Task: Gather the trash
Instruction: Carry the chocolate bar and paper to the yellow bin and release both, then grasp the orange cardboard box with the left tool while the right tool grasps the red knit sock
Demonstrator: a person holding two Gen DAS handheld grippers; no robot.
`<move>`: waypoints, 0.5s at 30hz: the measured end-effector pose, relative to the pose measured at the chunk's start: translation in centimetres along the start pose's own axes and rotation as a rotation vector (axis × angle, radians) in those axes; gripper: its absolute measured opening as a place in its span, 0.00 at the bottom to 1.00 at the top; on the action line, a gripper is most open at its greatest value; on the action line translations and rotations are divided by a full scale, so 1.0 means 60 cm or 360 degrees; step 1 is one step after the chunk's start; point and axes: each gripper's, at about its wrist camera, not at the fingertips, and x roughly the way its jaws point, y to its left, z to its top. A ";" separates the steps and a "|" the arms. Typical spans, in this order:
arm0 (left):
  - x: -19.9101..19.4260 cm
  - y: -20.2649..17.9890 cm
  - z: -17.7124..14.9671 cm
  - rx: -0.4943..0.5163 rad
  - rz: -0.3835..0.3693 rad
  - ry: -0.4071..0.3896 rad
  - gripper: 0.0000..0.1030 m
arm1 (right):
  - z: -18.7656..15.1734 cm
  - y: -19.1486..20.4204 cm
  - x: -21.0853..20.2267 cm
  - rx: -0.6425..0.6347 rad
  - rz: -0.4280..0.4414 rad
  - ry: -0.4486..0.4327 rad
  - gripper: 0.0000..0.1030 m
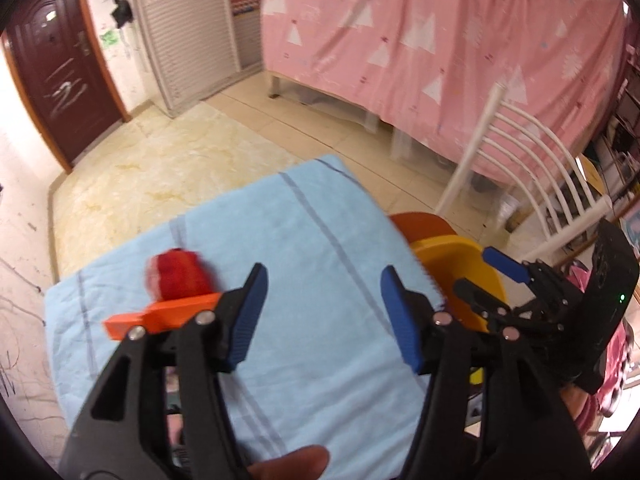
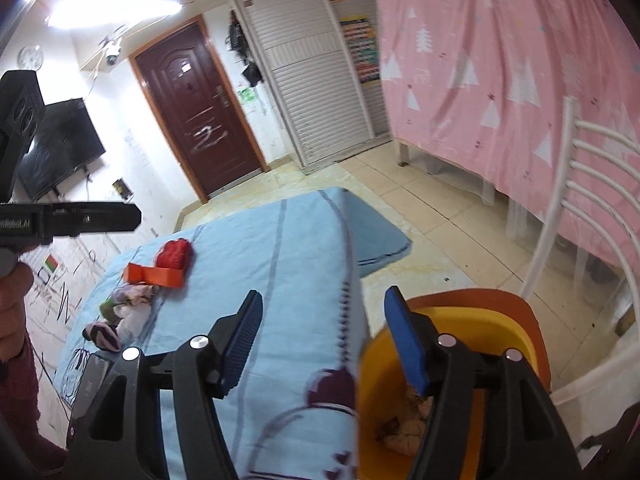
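My left gripper (image 1: 324, 280) hangs open over the light-blue cloth on the table (image 1: 280, 240), with nothing between its blue pads. Left of it lie a red crumpled piece (image 1: 176, 272) and an orange plastic strip (image 1: 160, 314). My right gripper (image 2: 325, 296) is open too, above the table's edge and the yellow bin (image 2: 472, 320), which holds some crumpled trash (image 2: 404, 432). A blurred spiral-bound edge (image 2: 346, 312) shows between its fingers; I cannot tell what it belongs to. Wrappers (image 2: 128, 300) and a dark striped bundle (image 2: 102, 334) lie on the cloth.
The bin sits on an orange seat (image 2: 524, 312) beside a white slatted chair (image 2: 576, 184). A pink sheet (image 1: 440, 40) hangs behind, over tiled floor (image 1: 160, 152). A brown door (image 2: 192, 112) and a wall screen (image 2: 60, 144) are at the far side.
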 end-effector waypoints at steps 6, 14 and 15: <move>-0.041 0.090 -0.016 -0.0100 0.0082 -0.0056 0.57 | 0.018 0.059 0.019 -0.0092 0.0038 0.0021 0.66; -0.066 0.189 -0.046 -0.0224 0.0149 -0.0078 0.58 | 0.023 0.127 0.050 -0.0204 0.0062 0.0083 0.68; -0.066 0.196 -0.049 -0.0232 0.0152 -0.0078 0.58 | 0.024 0.139 0.055 -0.0220 0.0071 0.0091 0.69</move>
